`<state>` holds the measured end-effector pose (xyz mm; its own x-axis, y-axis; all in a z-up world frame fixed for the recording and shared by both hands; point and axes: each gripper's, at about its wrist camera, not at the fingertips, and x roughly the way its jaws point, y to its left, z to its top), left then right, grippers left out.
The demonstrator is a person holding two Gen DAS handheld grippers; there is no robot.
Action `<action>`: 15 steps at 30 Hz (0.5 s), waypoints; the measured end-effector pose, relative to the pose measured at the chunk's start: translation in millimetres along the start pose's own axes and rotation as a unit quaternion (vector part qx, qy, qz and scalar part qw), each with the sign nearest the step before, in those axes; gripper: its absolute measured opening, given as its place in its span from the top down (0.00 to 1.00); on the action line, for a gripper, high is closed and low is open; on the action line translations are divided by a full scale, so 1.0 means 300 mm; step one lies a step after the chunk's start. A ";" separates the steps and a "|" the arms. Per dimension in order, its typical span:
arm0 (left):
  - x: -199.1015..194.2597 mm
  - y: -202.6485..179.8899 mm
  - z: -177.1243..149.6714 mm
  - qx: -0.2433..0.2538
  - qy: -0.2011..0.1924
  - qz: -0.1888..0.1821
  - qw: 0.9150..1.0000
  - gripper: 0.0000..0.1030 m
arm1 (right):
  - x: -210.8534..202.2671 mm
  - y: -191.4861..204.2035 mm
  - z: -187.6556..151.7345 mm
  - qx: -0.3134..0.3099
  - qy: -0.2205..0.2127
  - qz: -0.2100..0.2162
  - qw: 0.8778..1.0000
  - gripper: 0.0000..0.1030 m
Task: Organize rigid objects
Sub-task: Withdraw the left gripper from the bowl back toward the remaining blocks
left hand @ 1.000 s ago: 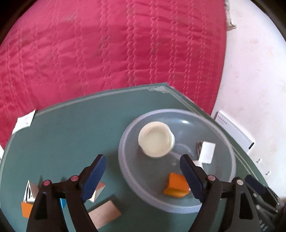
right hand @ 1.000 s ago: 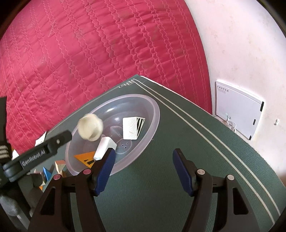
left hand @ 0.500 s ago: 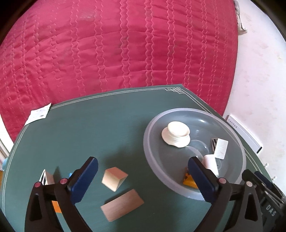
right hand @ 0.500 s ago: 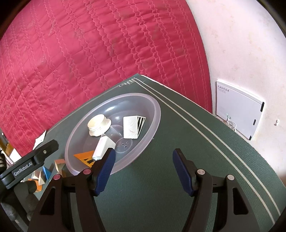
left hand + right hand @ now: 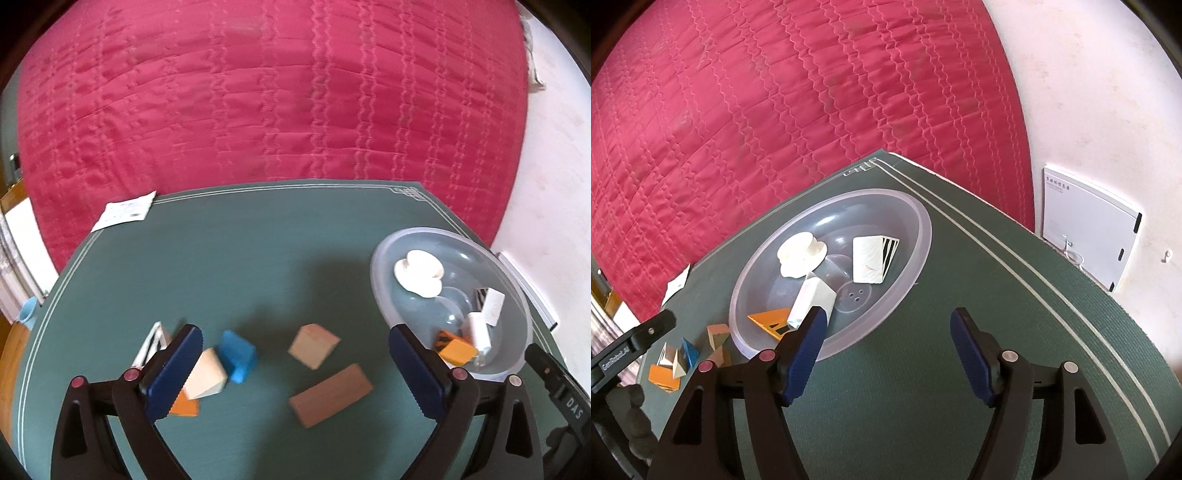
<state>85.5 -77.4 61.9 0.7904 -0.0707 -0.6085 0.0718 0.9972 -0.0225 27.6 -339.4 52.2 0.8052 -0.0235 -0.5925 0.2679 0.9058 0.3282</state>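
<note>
A: left gripper (image 5: 295, 365) status?
B: jaws spread wide, nothing between the pads. they have just been opening. it hangs over the loose blocks on the green table (image 5: 229, 266)

A: what sits in the gap?
B: pale wood cube (image 5: 313, 345) and long brown block (image 5: 330, 394) lie on the table between the two jaws, closer to the right one, touching neither. blue block (image 5: 238, 355) is nearer the left jaw, with a cream wedge (image 5: 205, 374) right against that jaw's pad in the picture; contact unclear. orange piece (image 5: 184, 406) half hidden under the same jaw, striped white piece (image 5: 151, 341) just outside it

A: bowl?
B: clear bowl (image 5: 916, 258) stands to the right of the left jaws, outside the gap. holds a cream lid-shaped piece (image 5: 801, 254), a white block (image 5: 810, 301), a striped white prism (image 5: 873, 264) and an orange triangle (image 5: 770, 320)

A: right gripper (image 5: 888, 352)?
B: jaws part open and empty, just widened a little. only bare table between them. bowl rim is at the left jaw tip, the white block is just beyond that tip

A: anything blurred?
B: left view is smeared, block edges soft
</note>
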 end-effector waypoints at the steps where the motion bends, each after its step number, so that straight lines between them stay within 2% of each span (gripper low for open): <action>1: -0.004 0.013 -0.002 -0.003 0.000 0.004 1.000 0.01 | 0.000 0.000 0.002 0.000 0.000 0.000 1.000 0.32; 15: -0.038 0.185 -0.056 -0.034 0.007 0.052 0.998 0.01 | 0.003 0.013 -0.004 -0.004 0.003 0.002 1.000 0.32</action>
<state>70.1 -20.7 54.3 0.7826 0.0334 -0.6217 -0.0521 0.9986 -0.0119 28.7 -335.3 52.2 0.8032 -0.0169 -0.5955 0.2603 0.9091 0.3252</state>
